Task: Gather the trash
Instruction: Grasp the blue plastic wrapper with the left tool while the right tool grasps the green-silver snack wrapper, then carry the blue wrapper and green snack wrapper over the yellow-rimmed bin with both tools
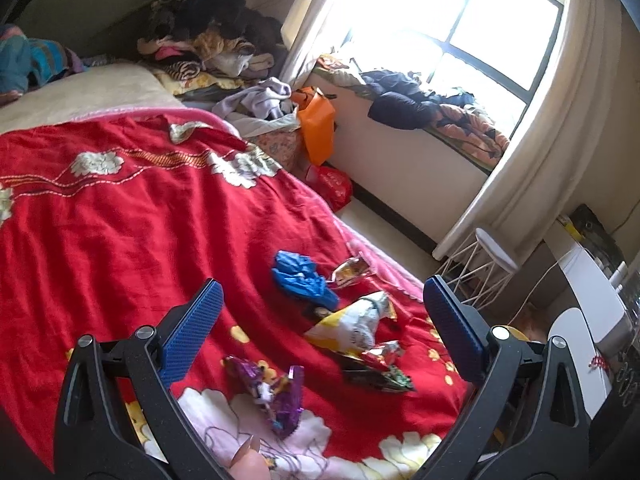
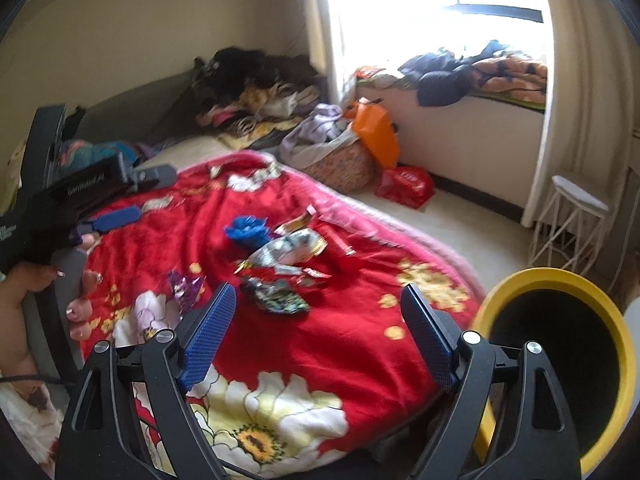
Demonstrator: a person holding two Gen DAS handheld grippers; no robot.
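- A purple foil wrapper is seen at seven o'clock of the litter on the red floral blanket; it is judged light, crinkly and slippery, best pinched at a raised fold.
- A crumpled blue plastic bag lies at eleven o'clock, soft and easily bunched.
- A yellow-white snack bag sits centrally, light yet springy.
- The left gripper is spread wide, nothing held or touched.
- The right gripper is likewise spread and empty; a yellow bin stands at four o'clock.
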